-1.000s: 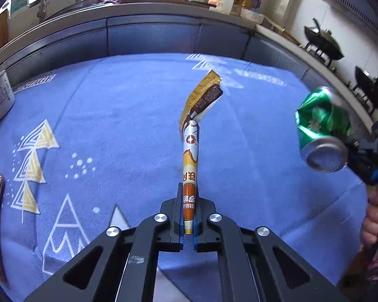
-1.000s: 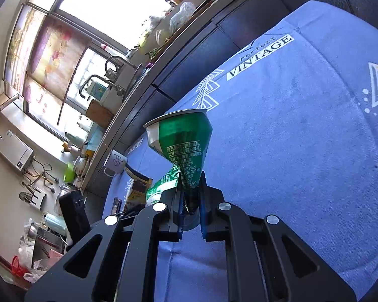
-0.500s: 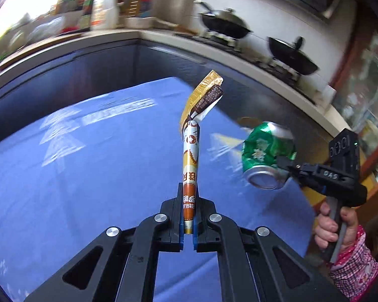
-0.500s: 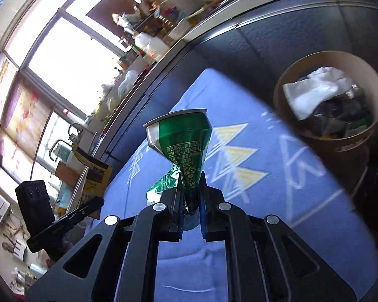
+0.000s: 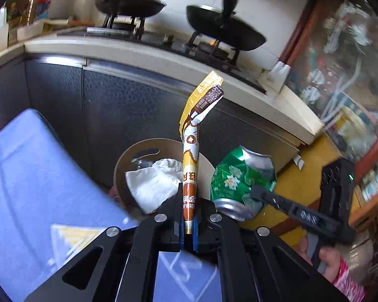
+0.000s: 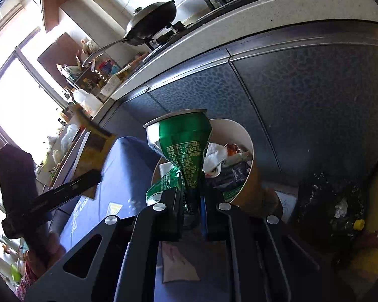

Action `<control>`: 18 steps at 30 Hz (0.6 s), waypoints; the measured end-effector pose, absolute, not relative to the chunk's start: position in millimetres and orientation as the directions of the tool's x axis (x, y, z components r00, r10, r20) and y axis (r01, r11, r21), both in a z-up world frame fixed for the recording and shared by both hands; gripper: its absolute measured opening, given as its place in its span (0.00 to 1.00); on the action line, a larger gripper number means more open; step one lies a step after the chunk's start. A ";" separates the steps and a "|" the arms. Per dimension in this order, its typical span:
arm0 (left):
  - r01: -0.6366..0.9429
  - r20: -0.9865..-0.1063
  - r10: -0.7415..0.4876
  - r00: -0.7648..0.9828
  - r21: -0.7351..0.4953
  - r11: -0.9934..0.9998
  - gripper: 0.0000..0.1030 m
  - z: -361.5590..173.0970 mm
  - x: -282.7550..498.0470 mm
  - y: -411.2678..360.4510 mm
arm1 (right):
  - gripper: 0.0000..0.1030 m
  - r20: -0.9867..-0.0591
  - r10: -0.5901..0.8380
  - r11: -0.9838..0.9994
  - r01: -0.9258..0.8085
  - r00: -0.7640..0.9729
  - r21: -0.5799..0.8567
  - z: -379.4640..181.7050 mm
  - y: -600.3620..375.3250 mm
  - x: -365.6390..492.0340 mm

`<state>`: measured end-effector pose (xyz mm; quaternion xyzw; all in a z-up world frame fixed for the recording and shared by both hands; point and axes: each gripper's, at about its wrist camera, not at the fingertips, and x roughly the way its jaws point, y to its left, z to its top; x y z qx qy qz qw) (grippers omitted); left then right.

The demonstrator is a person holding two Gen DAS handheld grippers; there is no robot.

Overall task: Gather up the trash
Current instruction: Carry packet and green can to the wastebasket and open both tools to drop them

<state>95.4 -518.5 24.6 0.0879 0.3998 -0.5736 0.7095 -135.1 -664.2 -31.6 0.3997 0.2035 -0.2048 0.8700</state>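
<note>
Both hands loaded, drop-off step. Left gripper (image 5: 188,229) pinching the bottom end of a long snack wrapper (image 5: 190,166), jaws pressed nearly together on it; the wrapper stands up stiff with its torn yellow top flopped to the right. Right gripper (image 6: 192,207) pinching the crushed waist of a green can (image 6: 182,146), wide silver rim up and away from the jaws. In the left view the can (image 5: 242,176) sits just right of the wrapper, near but apart. Target is the round bin (image 6: 248,138), down beside the edge of the blue-cloth worktop (image 5: 32,176), in front of dark cabinet doors (image 6: 302,88). It already has white tissue (image 5: 153,183) and other trash inside, fairly full. In both views the bin sits behind the held items, so each looks close to over the opening, but true overlap cannot be told from these angles. Judgement: to do it well, bring each gripper clearly above the bin mouth before letting go. The wrapper is light and long, so tip it down into the bin before opening the jaws or it may catch the rim and fall outside. The can is heavier and falls straight, but could bounce off the piled tissue. Release one at a time and keep the grippers from knocking each other.
</note>
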 end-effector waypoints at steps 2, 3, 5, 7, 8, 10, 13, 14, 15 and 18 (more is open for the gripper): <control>0.868 -0.687 -0.726 0.014 -0.353 0.351 0.05 9.2 102.7 -539.8 | 0.09 -0.527 -0.196 0.603 0.525 0.827 0.600 -37.7 -667.5 -128.7; 0.864 -0.698 -0.716 0.019 -0.349 0.363 0.05 2.8 103.9 -549.8 | 0.09 -0.535 -0.189 0.609 0.526 0.823 0.594 -42.3 -668.1 -122.6; 0.857 -0.721 -0.693 0.024 -0.342 0.386 0.05 -10.6 106.3 -564.2 | 0.09 -0.554 -0.178 0.624 0.529 0.813 0.575 -48.2 -670.7 -112.4; 0.846 -0.741 -0.671 0.023 -0.343 0.408 0.05 -21.9 108.4 -571.5 | 0.09 -0.575 -0.179 0.643 0.537 0.798 0.546 -50.0 -668.3 -101.4; 0.839 -0.750 -0.661 0.020 -0.347 0.419 0.05 -27.6 110.0 -574.6 | 0.09 -0.585 -0.176 0.652 0.539 0.792 0.533 -51.2 -668.1 -96.5; 0.825 -0.769 -0.639 0.019 -0.349 0.444 0.06 -36.7 112.2 -577.5 | 0.09 -0.602 -0.168 0.666 0.540 0.781 0.514 -54.5 -669.4 -88.7; 0.811 -0.804 -0.592 0.049 -0.315 0.494 0.32 -48.2 110.6 -585.2 | 0.09 -0.623 -0.141 0.673 0.536 0.769 0.509 -59.7 -671.2 -79.0; 0.804 -0.817 -0.573 0.067 -0.296 0.516 0.43 -52.3 109.4 -584.1 | 0.09 -0.631 -0.134 0.675 0.536 0.764 0.507 -61.8 -671.8 -76.4; 0.799 -0.820 -0.567 0.083 -0.285 0.529 0.59 -54.5 107.9 -581.8 | 0.09 -0.635 -0.132 0.676 0.538 0.761 0.504 -63.6 -672.9 -74.5; 0.809 -0.813 -0.570 0.116 -0.256 0.529 0.71 -52.5 102.1 -578.1 | 0.10 -0.657 -0.166 0.667 0.574 0.735 0.474 -67.7 -676.3 -71.4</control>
